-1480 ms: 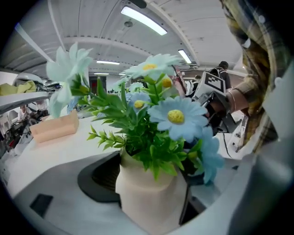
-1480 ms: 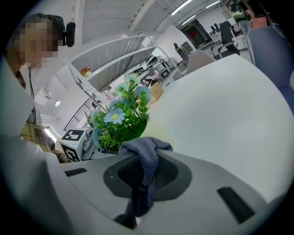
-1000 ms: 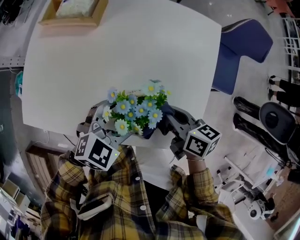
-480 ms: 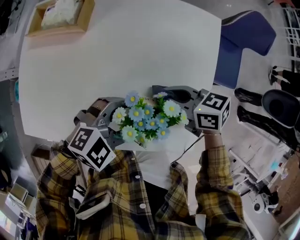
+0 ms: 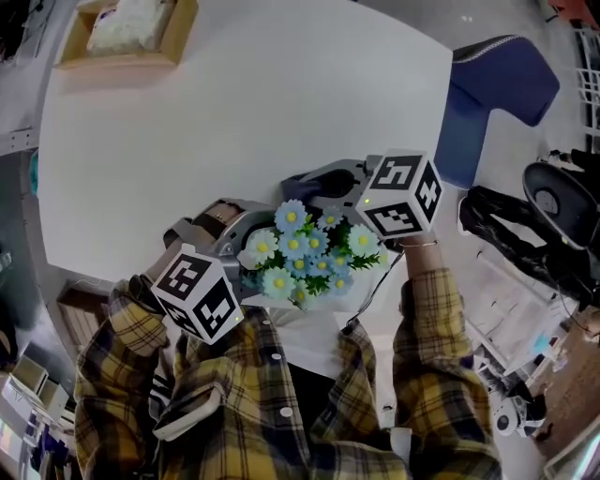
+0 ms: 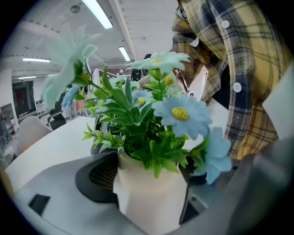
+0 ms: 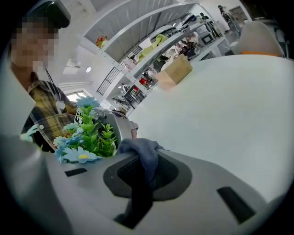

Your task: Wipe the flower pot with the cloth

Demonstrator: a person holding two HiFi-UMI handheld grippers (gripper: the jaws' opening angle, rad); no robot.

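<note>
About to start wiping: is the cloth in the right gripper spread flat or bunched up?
Bunched up. The cloth sits clamped in the right gripper as a crumpled wad, not spread flat.

A broad white tabletop with rounded corners (image 5: 234, 112), smooth and matte, fills the upper part of the head view. At its far left corner lies a shallow light-wood tray with a raised rim (image 5: 117, 60), turned slightly askew to the table's edges and cut off by the top of the picture. In the tray rests a lumpy white bundle (image 5: 122, 23); what it is cannot be told. In the right gripper view the tabletop (image 7: 220, 105) stretches away pale, with the tray (image 7: 172, 71) as a tan box near its far edge. A white flower pot with blue daisies (image 6: 151, 197) is at the near edge; whether its base touches the surface cannot be told.
</note>
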